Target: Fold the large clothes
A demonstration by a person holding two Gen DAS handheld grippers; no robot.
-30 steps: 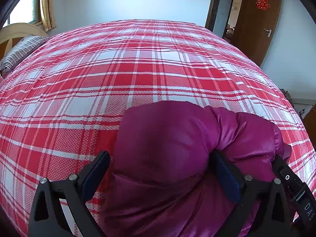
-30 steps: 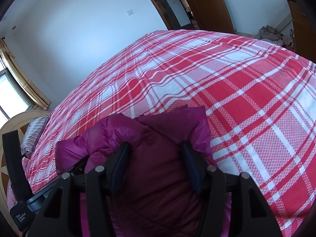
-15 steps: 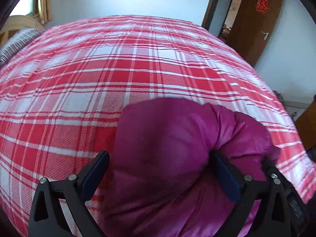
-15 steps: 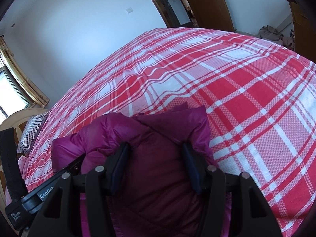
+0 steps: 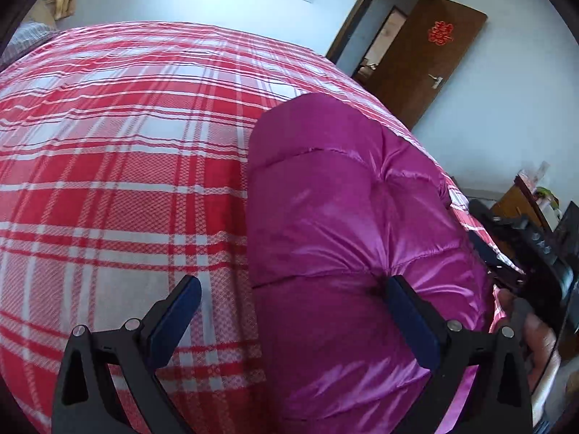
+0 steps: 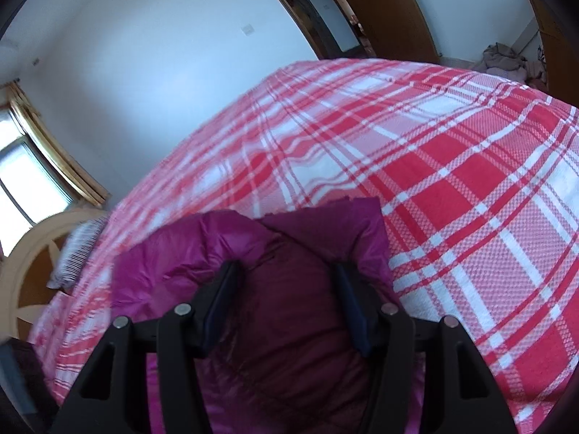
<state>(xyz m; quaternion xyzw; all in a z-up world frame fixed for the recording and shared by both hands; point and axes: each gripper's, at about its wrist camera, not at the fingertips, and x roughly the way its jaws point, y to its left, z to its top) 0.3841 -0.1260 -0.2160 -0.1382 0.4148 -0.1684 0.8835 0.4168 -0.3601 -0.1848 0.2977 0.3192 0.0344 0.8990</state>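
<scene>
Red plaid bed (image 5: 108, 181) carries the jacket (image 5: 343, 217); left claw (image 5: 293, 311) apart beside it, right claw (image 6: 286, 303) opening around it.

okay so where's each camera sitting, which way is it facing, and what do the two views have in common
Left wrist: on the left gripper, looking down across the plaid bed toward the door; jaws wide, one pad against the magenta puffer jacket; a hand at right.
Right wrist: on the right gripper, facing the bed, window and headboard; jaws opening, jacket fold between them.
Shared: jacket, bed, white wall.
</scene>
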